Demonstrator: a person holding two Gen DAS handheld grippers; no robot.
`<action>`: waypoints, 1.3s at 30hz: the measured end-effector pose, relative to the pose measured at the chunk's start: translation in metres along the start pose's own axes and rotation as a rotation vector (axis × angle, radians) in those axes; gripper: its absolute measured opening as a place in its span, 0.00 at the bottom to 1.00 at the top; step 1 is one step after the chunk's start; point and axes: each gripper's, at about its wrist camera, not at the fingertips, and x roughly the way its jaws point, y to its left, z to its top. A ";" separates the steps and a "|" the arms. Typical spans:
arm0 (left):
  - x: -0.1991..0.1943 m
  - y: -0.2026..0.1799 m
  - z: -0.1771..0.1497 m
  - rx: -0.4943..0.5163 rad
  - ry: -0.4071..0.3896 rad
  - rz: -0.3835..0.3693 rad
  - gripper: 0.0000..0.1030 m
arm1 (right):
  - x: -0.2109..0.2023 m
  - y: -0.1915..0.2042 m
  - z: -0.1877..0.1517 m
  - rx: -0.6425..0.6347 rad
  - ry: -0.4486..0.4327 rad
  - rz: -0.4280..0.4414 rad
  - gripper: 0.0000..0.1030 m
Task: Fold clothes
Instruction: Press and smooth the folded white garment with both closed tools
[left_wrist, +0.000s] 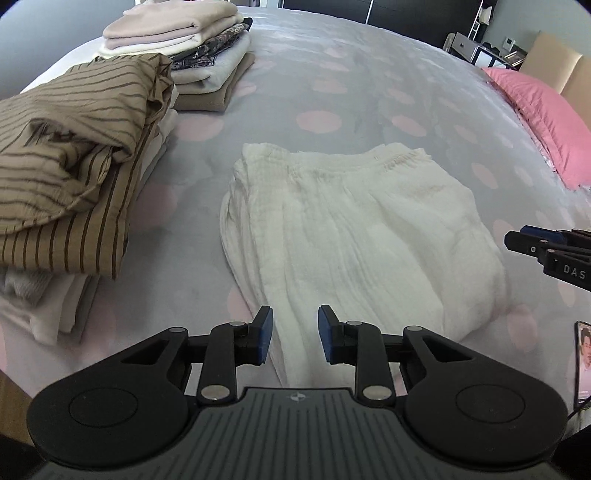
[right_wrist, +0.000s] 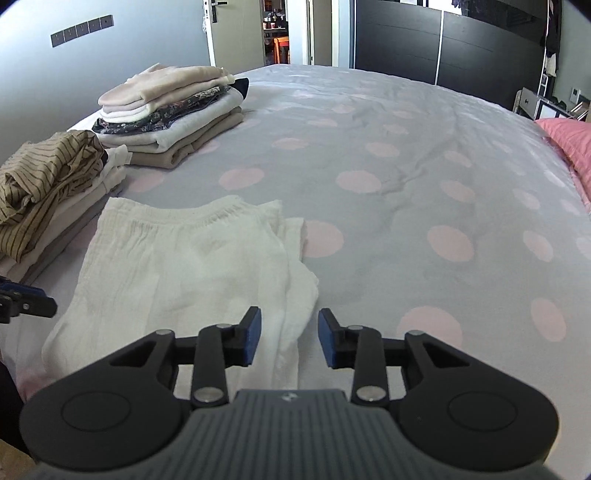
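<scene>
Dotted bed (right_wrist: 406, 147): white garment (right_wrist: 177, 266), 2 stacks, pillow (right_wrist: 569, 147)

Before you, listed by material:

- White trousers (left_wrist: 354, 221): crinkled, gauzy cloth, matt, with a gathered elastic waistband.
- Bedspread (right_wrist: 406, 155): soft, matt grey cloth with pale pink dots, lightly creased.
- Striped garment (left_wrist: 70, 147) at your nine o'clock: thin tan cloth with dark stripes, rumpled.
- Folded stack (right_wrist: 173, 114) at eleven o'clock: beige and cream knits that look fleecy, with one floral print cloth between them.
- Pillow (left_wrist: 543, 122) at two o'clock: pink cloth with a faint sheen.
- Your left gripper (left_wrist: 295, 334) and right gripper (right_wrist: 290, 338): matt black plastic arms, shiny metal pivot pins, blue rubbery-looking pads, ribbed grey housing.
- Wardrobe doors (right_wrist: 443, 44): dark, smooth panels.
</scene>
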 end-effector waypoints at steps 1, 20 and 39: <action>-0.002 -0.003 -0.007 0.008 -0.001 0.000 0.24 | -0.004 0.000 -0.003 -0.004 -0.007 -0.013 0.36; 0.023 -0.020 -0.055 0.024 0.019 0.015 0.13 | -0.018 0.014 -0.045 -0.078 0.054 -0.117 0.39; 0.038 -0.030 -0.055 0.104 0.042 0.049 0.08 | -0.001 0.024 -0.066 -0.205 0.095 -0.012 0.36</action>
